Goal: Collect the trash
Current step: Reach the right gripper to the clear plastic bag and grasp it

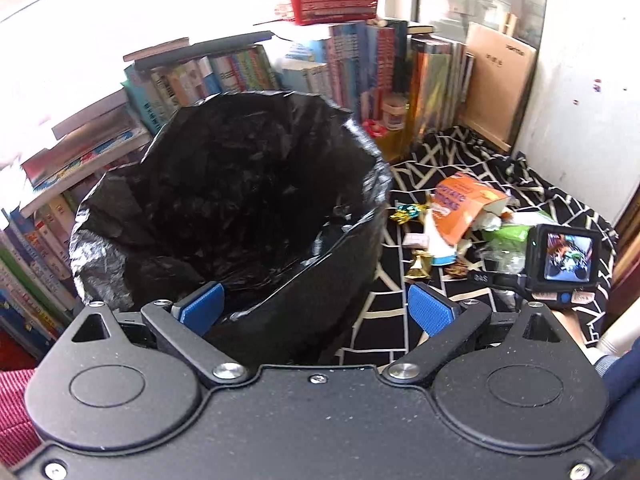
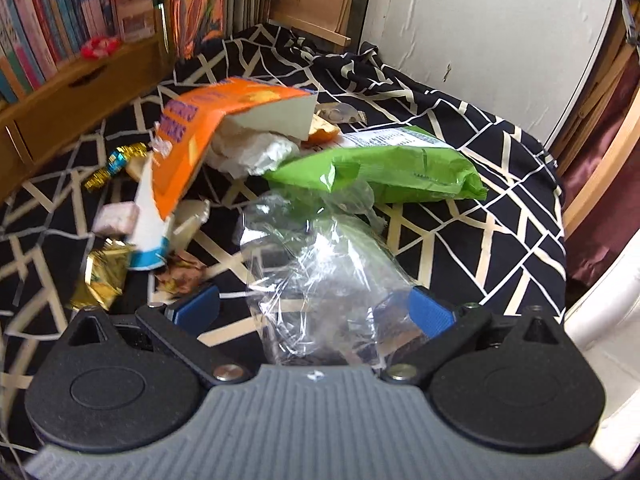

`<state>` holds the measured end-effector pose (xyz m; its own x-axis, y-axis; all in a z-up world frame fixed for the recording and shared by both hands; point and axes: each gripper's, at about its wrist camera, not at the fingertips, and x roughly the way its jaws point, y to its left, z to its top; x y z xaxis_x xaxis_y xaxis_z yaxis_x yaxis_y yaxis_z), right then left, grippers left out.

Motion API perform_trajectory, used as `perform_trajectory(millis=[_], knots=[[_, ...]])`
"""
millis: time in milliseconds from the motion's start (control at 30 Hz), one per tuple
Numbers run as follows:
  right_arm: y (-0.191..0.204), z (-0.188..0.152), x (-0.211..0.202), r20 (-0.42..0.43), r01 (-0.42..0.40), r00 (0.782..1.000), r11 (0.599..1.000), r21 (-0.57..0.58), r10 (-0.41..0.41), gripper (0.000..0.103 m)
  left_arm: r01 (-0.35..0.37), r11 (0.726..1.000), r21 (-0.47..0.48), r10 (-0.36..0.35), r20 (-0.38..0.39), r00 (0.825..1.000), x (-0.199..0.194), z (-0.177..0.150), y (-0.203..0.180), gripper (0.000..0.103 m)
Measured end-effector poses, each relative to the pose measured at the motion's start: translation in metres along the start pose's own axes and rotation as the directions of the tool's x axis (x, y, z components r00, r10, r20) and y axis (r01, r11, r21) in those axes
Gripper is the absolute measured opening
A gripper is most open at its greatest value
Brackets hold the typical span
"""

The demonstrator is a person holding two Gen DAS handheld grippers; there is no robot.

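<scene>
My left gripper [image 1: 316,308] gapes astride the bag [image 1: 224,200] rim, steadying it; right gripper [image 2: 316,308] wide, unclosed around clear wrap [image 2: 320,264]; trash pile at eleven o'clock.

A black cloth [image 2: 460,216] with a pale line pattern covers the counter. On it lies a heap of trash: a torn orange snack box [image 2: 188,148] over crumpled white paper [image 2: 256,152], a green packet [image 2: 384,172] beside it, and clear crinkled plastic wrap [image 2: 320,280] in front. Gold foil wrappers [image 2: 100,276] and a small pink wrapped sweet [image 2: 116,216] lie at the left. A black-lined bin [image 1: 224,200] stands at the cloth's left end.
</scene>
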<state>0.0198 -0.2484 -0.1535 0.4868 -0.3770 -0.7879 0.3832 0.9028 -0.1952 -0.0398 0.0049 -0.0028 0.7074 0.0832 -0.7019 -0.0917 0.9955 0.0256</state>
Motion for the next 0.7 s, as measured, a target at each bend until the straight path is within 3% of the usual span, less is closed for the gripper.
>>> perform_trajectory(millis=[200, 300, 533, 633, 700], knots=[[0.007, -0.012, 0.017, 0.032, 0.072, 0.997, 0.995, -0.070, -0.070, 0.103, 0.024, 0.999, -0.026, -0.023, 0.058, 0.998, 0.002, -0.005, 0.014, 0.095], [0.005, -0.016, 0.026, 0.016, 0.105, 0.994, 0.992, -0.069, -0.104, 0.103, 0.023, 1.000, -0.016, -0.022, 0.060, 0.998, 0.005, -0.008, 0.015, 0.080], [-0.025, -0.017, 0.042, -0.016, 0.046, 0.999, 0.992, 0.117, -0.044, 0.103, 0.026, 1.000, -0.012, -0.025, 0.067, 0.997, 0.010, -0.010, 0.022, 0.074], [-0.039, -0.020, 0.049, -0.031, 0.008, 1.000, 0.976, 0.218, -0.001, 0.103, 0.045, 0.998, -0.035, -0.043, 0.061, 0.997, 0.012, -0.009, 0.032, 0.064], [-0.040, -0.017, 0.050, -0.053, 0.007, 0.999, 0.977, 0.213, 0.004, 0.103, 0.068, 0.996, -0.057, -0.065, 0.049, 0.997, 0.014, -0.007, 0.038, 0.061]])
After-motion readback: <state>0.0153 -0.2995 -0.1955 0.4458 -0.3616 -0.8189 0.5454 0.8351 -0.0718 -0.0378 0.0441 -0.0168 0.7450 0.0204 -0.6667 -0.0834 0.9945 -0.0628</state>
